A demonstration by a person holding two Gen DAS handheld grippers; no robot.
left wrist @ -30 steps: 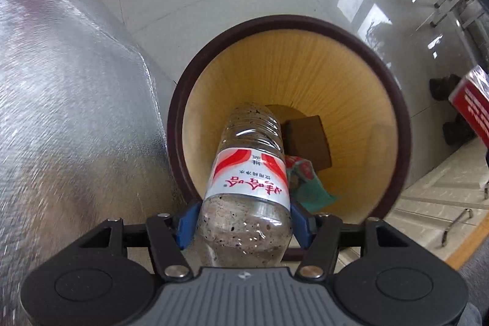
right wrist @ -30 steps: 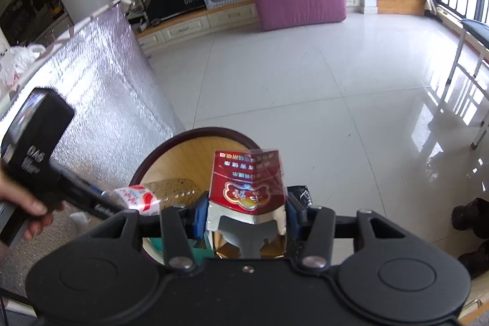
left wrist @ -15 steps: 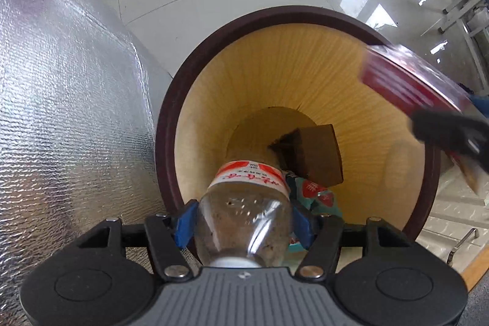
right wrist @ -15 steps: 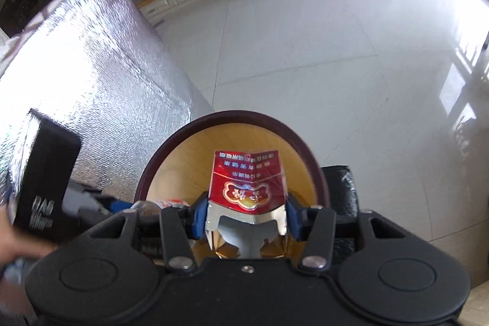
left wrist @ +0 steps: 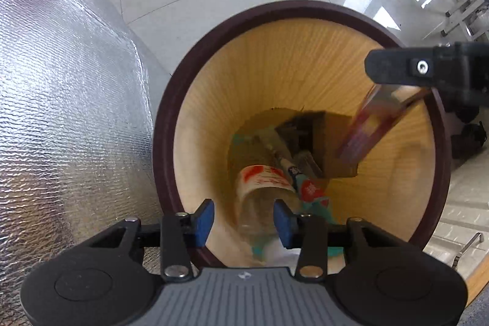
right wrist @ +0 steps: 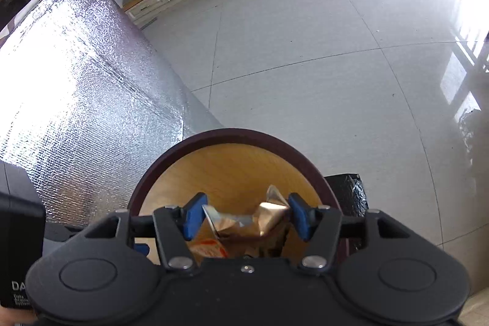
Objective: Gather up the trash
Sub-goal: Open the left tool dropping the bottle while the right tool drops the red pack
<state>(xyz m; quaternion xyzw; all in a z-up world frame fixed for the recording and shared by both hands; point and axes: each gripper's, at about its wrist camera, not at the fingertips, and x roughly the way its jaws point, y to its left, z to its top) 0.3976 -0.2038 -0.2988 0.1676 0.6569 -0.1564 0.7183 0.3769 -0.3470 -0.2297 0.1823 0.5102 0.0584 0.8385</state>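
A glossy tiled floor (right wrist: 305, 51) surrounds a round bin (left wrist: 165, 118) standing against a foil-wrapped bench (left wrist: 67, 97). Above the bin's mouth the left gripper (left wrist: 243, 219) has its jaws spread and empty; the bottle (left wrist: 262, 188) lies blurred inside the bin among other trash. The right gripper (right wrist: 243, 217), jaws also wide, appears to have let go of a red carton (left wrist: 369, 127), seen tumbling inside the bin. Both drops look done. Beyond the bin, a black bag (right wrist: 348, 191) sits on the floor; nothing blocks the mouth.

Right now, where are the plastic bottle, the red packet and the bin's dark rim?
plastic bottle (left wrist: 263, 177): left wrist view, on its red and white label.
red packet (left wrist: 371, 124): left wrist view, on its blurred red side, inside the bin.
bin rim (right wrist: 232, 134): right wrist view, on the far arc of the dark rim.
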